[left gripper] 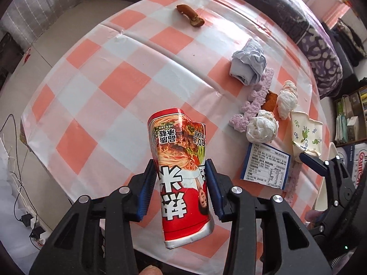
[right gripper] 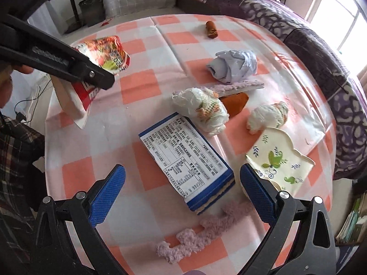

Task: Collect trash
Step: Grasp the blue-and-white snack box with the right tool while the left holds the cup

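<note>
The left claw [left gripper: 181, 183] gripped a crushed red cup [left gripper: 181, 171], the right claw [right gripper: 182, 197] hung open, and most trash, like the blue box [right gripper: 185, 160], remained on the table [right gripper: 142, 84].

The glossy plastic orange-and-white checked tablecloth [right gripper: 146, 87] shines with window glare and shows raised creases. The crushed red paper noodle cup [left gripper: 181, 171] has a smooth printed skin with a light sheen, dented near its top. The left gripper [left gripper: 181, 181] and right gripper [right gripper: 182, 194] are matt black plastic with bright metal rivets and rough, dimpled blue rubbery pads [right gripper: 106, 196]. The blue-edged white cardboard box [right gripper: 185, 160] looks matt. The crumpled grey-white paper ball [right gripper: 232, 65] is sharply creased. The two wadded white tissues [right gripper: 203, 110] look soft; the lilac fuzzy strip [right gripper: 201, 231] seems to be fluffy cloth or foam.
</note>
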### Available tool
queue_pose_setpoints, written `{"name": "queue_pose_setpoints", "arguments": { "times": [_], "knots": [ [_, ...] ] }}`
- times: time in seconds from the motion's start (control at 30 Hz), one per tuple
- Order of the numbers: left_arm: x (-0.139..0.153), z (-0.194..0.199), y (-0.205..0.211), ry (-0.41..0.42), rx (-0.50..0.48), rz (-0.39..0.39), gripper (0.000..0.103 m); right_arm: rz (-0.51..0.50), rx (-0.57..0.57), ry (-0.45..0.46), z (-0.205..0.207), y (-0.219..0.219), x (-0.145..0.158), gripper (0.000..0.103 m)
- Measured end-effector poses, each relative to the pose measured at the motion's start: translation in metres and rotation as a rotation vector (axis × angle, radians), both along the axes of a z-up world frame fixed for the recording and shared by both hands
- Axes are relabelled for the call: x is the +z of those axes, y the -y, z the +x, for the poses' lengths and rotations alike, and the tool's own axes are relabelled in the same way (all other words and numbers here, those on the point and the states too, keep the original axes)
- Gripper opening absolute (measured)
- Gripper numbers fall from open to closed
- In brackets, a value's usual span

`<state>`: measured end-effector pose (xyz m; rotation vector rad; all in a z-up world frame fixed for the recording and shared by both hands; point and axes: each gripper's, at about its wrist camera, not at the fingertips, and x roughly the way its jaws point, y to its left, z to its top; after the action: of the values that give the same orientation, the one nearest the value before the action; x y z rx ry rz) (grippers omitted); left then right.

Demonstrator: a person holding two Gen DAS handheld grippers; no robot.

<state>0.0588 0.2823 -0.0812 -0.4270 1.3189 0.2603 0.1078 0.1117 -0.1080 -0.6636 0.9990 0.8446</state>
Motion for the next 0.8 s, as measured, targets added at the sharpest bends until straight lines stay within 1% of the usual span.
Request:
{"name": "queue_pose_setpoints", "arguments": {
  "times": [0.23,0.27,0.3,0.33,0.37,0.43,0.53,0.6,0.77,0.8],
  "knots": [
    [0.002,-0.001,-0.015,0.013,0.013,-0.028,0.043,-0.033,-0.027,-0.041,0.02,-0.01,-0.02,0.095],
    [0.003,-0.004,-0.019,0.012,0.013,-0.029,0.043,-0.029,-0.035,-0.053,0.022,-0.009,-0.022,0.084],
    [0.001,-0.001,-0.018,0.011,0.015,-0.031,0.043,-0.028,-0.034,-0.071,0.023,-0.01,-0.025,0.076],
    [-0.001,0.001,-0.016,0.011,0.017,-0.034,0.043,-0.02,-0.038,-0.092,0.024,-0.01,-0.025,0.075],
    [-0.002,0.005,-0.014,0.013,0.019,-0.035,0.043,-0.014,-0.041,-0.094,0.023,-0.01,-0.025,0.075],
    [-0.001,0.006,-0.015,0.024,0.024,-0.036,0.043,0.0,-0.031,-0.094,0.02,-0.012,-0.023,0.074],
    [0.005,0.005,-0.017,0.065,0.034,-0.037,0.043,0.038,-0.034,-0.066,0.015,-0.014,-0.015,0.073],
    [0.012,0.004,-0.018,0.097,0.037,-0.028,0.043,0.074,-0.042,-0.06,0.013,-0.016,-0.005,0.059],
    [0.026,0.005,-0.018,0.172,0.054,0.01,0.043,0.139,-0.089,-0.025,0.013,-0.012,0.012,0.058],
    [0.028,0.006,-0.018,0.18,0.058,0.018,0.043,0.145,-0.096,-0.016,0.013,-0.01,0.015,0.04]
  ]
}}
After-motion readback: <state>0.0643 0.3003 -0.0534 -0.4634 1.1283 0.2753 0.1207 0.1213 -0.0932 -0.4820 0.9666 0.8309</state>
